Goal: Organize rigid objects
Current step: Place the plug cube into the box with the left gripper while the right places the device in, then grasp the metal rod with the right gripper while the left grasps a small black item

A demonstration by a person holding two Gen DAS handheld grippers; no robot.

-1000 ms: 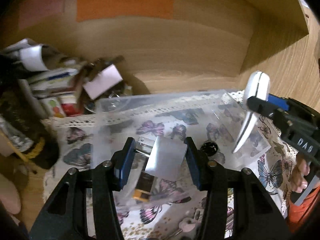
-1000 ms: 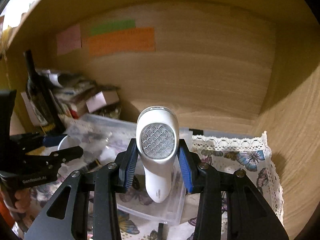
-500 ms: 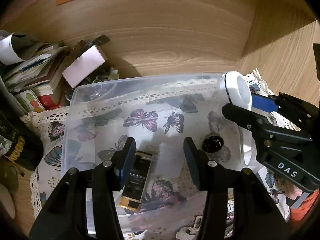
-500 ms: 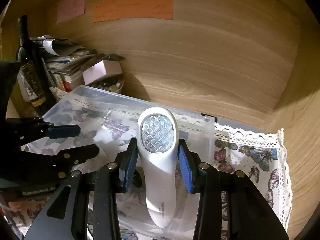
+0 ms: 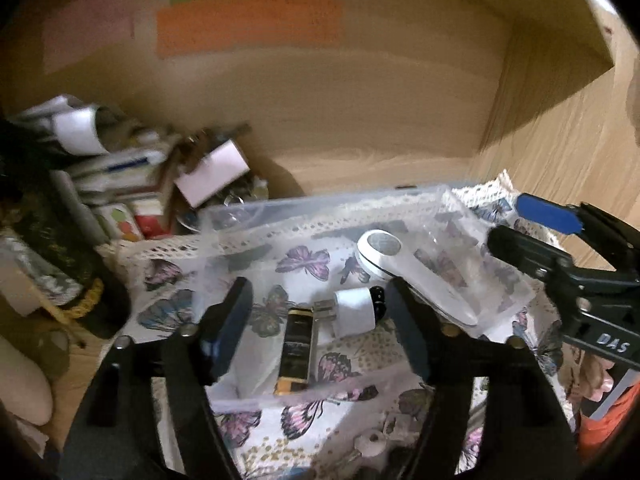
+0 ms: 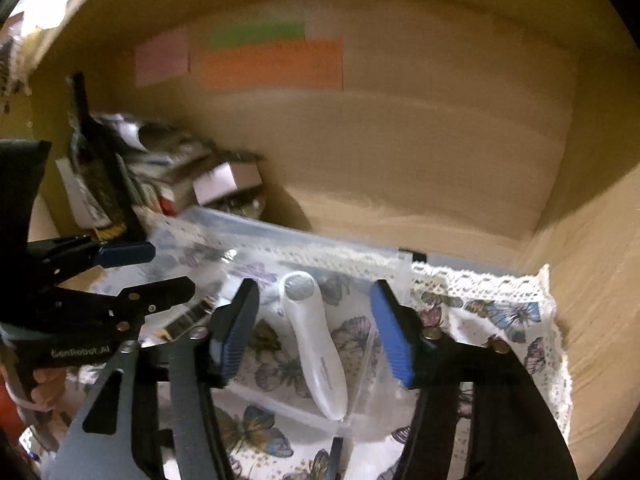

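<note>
Inside a wooden alcove, a clear plastic storage bin sits on a butterfly-print cloth with a lace edge. A white handheld device with a round metal grille at its head lies flat in the bin, grille end toward 12 o'clock, handle end toward 6 o'clock, resting near the bin's front wall.

Seen from the right wrist, the right gripper hangs above the bin with its blue-padded jaws spread wide, one on each side of the white device and clear of it, holding nothing.

From the left wrist, the left gripper is likewise spread wide and empty above the bin. Between its fingers lie a black and gold lighter and, just beside it toward 2 o'clock, a small white cylinder with a small black round object touching its far side. The white device lies toward 2 o'clock from these.

At 9 o'clock, outside the bin, is a blurred pile of boxes and papers and a dark bottle. On the back wall at 12 o'clock are orange, green and pink paper notes.
</note>
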